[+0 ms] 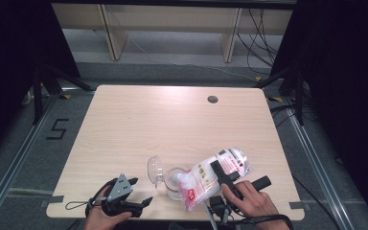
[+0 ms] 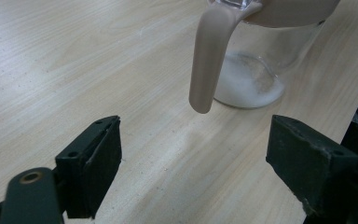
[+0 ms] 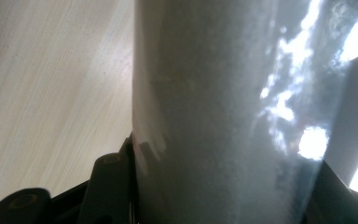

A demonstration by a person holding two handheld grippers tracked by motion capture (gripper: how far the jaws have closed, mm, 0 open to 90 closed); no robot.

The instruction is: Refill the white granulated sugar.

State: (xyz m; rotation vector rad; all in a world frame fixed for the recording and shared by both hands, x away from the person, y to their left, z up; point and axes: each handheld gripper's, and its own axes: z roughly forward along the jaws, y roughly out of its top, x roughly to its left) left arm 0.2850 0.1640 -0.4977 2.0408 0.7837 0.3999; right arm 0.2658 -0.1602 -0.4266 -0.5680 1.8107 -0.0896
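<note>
Pale wood table point(image 1: 172, 120). Right gripper point(image 1: 223, 173) pinches a plastic bag point(image 1: 211, 177) of white granules, tipped over the clear jug point(image 1: 175, 182) near the front edge. Left gripper point(image 1: 136, 194) spread, empty, beside the jug handle point(image 2: 209, 60). Advice: pour slowly, mouth centred.

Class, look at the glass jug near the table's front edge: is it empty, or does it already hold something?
Not empty. The jug holds a shallow layer of white powder at its bottom; the rest is clear glass. Its lid is flipped open.
</note>
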